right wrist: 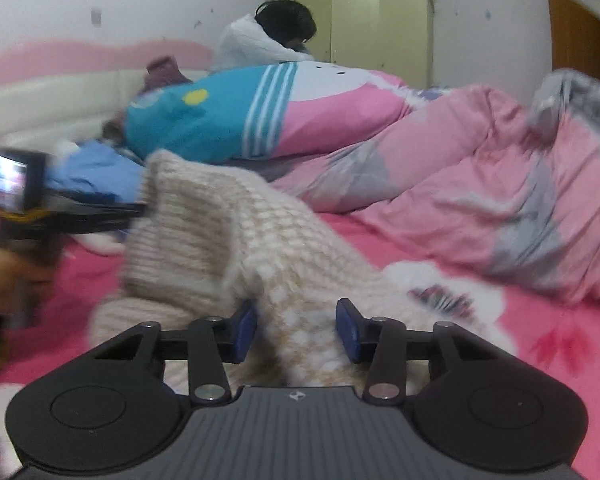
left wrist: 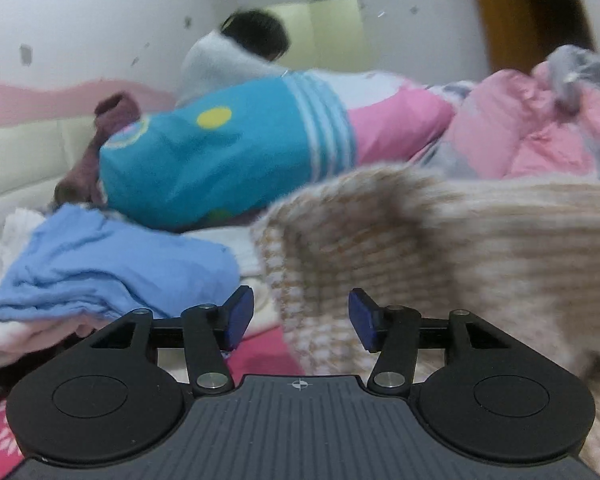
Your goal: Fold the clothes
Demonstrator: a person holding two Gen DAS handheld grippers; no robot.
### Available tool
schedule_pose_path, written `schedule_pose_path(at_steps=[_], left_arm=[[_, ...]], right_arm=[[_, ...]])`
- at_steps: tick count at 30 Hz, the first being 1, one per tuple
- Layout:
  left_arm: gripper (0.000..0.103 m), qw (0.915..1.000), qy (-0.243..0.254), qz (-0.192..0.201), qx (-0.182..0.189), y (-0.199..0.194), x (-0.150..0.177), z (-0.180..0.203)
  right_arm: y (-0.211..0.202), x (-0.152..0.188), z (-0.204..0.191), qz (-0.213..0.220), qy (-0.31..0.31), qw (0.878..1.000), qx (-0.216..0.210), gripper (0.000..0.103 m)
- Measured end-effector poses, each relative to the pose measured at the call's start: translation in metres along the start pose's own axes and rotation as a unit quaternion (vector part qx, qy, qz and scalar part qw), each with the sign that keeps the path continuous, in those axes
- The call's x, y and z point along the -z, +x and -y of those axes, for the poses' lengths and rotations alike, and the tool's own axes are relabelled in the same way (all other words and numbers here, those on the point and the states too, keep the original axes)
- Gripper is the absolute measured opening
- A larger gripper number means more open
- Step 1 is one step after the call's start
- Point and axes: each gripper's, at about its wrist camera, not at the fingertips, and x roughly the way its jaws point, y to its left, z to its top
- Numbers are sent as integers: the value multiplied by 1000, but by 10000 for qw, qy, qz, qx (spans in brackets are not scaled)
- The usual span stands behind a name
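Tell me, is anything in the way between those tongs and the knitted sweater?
Nothing visible. The cream knitted sweater already lies between the fingers of the right tongs, and its edge sits between those of the left tongs too. Both pairs stand apart, not visibly pinching.

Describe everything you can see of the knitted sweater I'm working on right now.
The sweater is chunky cream and beige knit with ribbed bands, soft and fuzzy. It lies rumpled and partly lifted on the pink bedsheet, one ribbed end raised towards the left gripper. A stretch of it runs between the right gripper's blue fingers; whether they pinch it is unclear. It also lies between the left gripper's parted fingers, unpinched.
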Motion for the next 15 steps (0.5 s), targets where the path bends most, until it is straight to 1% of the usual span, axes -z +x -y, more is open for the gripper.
schedule_pose_path(at_steps=[1, 2, 3, 4, 6, 8, 10, 13, 15], left_arm=[[54, 9997, -31, 54, 231, -6, -1, -1], [57, 9986, -88, 66, 513, -12, -2, -1], [58, 9957, -203, -11, 904, -16, -4, 0], [58, 9918, -307, -80, 1241, -18, -6, 1], [58, 9850, -463, -168, 1656, -20, -9, 4], [58, 9787, -573, -174, 1962, -20, -10, 6], [58, 9732, -686, -198, 2187, -18, -9, 8], [58, 9689, -849, -323, 2300, -17, -7, 11], [58, 9674, -898, -481, 2317, -12, -6, 14]], right_arm=[[2, -5, 2, 84, 43, 9999, 34, 19], [1, -12, 7, 202, 189, 9996, 6, 15], [1, -19, 12, 320, 334, 9989, -23, 12], [0, -26, 16, 437, 480, 9979, -51, 11], [-1, -39, 26, 672, 771, 9947, -108, 11], [4, -54, 42, 826, 1100, 9903, -216, 11], [17, -68, 61, 842, 1425, 9857, -332, 11], [62, -92, 102, 766, 2098, 9736, -463, 11], [115, -112, 137, 448, 2683, 9614, -411, 12]])
